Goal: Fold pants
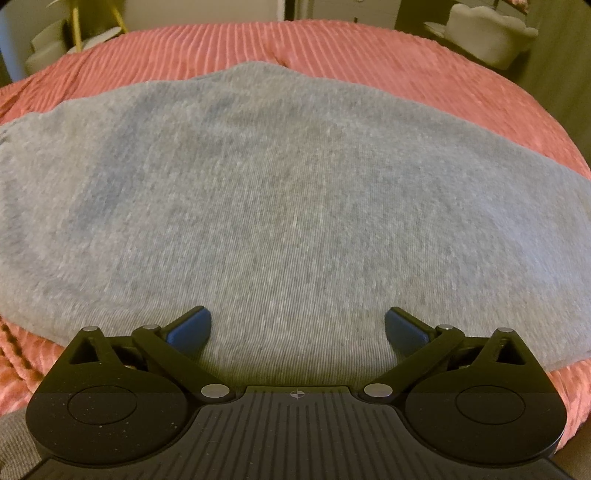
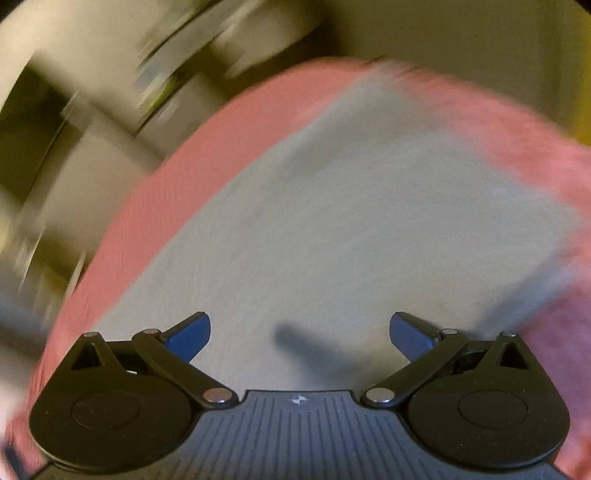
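Note:
Grey knit pants [image 1: 280, 199] lie spread flat on a pink ribbed bedspread [image 1: 332, 48]. My left gripper [image 1: 297, 328] is open and empty, its blue-padded fingers wide apart just above the near edge of the pants. In the right wrist view the same grey pants [image 2: 332, 221] show blurred on the pink bedspread [image 2: 155, 206]. My right gripper [image 2: 300, 334] is open and empty over the pants, with a finger shadow on the cloth below it.
A pale armchair [image 1: 487, 33] stands beyond the bed at the back right. A gold-legged stand [image 1: 77, 26] is at the back left. Blurred pale furniture [image 2: 92, 110] sits left of the bed in the right wrist view.

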`<state>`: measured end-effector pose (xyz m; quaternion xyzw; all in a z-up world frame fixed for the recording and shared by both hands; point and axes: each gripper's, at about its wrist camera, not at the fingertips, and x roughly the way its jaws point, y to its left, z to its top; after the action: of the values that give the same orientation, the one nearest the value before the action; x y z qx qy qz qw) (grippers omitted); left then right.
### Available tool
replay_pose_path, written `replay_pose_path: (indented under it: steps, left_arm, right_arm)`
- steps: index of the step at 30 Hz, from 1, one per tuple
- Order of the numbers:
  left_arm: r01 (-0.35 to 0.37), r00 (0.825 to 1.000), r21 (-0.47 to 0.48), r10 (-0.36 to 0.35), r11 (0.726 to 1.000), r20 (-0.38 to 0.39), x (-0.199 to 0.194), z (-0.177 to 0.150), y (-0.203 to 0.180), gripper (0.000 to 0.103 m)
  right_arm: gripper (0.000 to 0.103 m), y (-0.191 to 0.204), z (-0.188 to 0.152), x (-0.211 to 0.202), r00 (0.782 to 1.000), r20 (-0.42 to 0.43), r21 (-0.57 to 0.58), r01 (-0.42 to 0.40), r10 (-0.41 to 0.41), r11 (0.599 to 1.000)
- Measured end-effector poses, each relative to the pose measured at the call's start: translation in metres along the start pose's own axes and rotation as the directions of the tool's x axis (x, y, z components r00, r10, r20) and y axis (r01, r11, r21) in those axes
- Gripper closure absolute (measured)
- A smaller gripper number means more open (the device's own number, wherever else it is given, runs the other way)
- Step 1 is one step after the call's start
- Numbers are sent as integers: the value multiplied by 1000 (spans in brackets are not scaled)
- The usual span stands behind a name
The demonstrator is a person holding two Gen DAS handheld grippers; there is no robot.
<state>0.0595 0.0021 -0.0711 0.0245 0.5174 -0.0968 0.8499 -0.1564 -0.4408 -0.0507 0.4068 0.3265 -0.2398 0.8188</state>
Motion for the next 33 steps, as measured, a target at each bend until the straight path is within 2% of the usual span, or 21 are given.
replay_pose_path:
  steps: [2, 3, 4, 5, 7, 11, 14, 17, 20, 22, 23, 26, 29, 33]
  left_arm:
    - [1, 1000, -4, -1, 1000, 0, 1, 1, 0, 0]
    - [0, 1000, -5, 0, 1000, 0, 2, 1, 0, 0]
    - [0, 1000, -4, 0, 1000, 0, 2, 2, 0, 0]
    - [0, 1000, -5, 0, 1000, 0, 3, 1, 0, 0]
    - [-1, 1000, -6, 1, 1000, 0, 3, 2, 0, 0]
    - [-5, 1000, -4, 5, 1000, 1, 3, 2, 0, 0]
    - [-11, 1000, -1, 11, 1000, 2, 3, 2, -2, 0]
    - [-16, 1000, -4, 16, 1000, 1, 5, 3, -2, 0]
    - [-22, 1000, -1, 22, 1000, 4, 6, 4, -3, 0]
    - [-22, 1000, 1, 22, 1000, 5, 6, 4, -2, 0]
    - [-21, 1000, 0, 21, 1000, 5, 6, 4, -2, 0]
    - [-24, 1000, 0, 24, 1000, 4, 6, 4, -2, 0]
    - [-30, 1000, 0, 30, 1000, 5, 6, 4, -3, 0]
    - [-35, 999, -1, 35, 999, 4, 5, 4, -4, 0]
  right_arm:
    - [0, -22, 4, -23, 980, 125, 114, 143, -157, 983]
    - [0, -35, 1, -35, 967, 184, 190, 138, -174, 972]
    - [0, -46, -4, -42, 963, 223, 250, 91, -149, 964]
    - [0, -61, -10, -47, 964, 256, 311, -14, -69, 950]
    - [0, -79, -19, -45, 964, 263, 386, -136, 33, 912]
    - [0, -100, -35, -41, 944, 316, 435, -231, 93, 870]
    - [0, -104, -31, -39, 949, 300, 454, -235, 101, 859]
    - [1, -110, -32, -46, 958, 282, 454, -185, 57, 871]
    - [10, -116, -35, -42, 964, 262, 461, -175, 55, 870]
    - [13, -117, -36, -40, 957, 281, 455, -199, 73, 868]
    - [21, -118, -36, -38, 955, 285, 458, -210, 81, 864]
    - [67, -125, -35, -32, 954, 283, 504, -239, 103, 830]
    - [71, -130, -33, -22, 945, 296, 544, -286, 139, 789]
    - [83, -130, -28, -10, 942, 300, 547, -302, 153, 781]
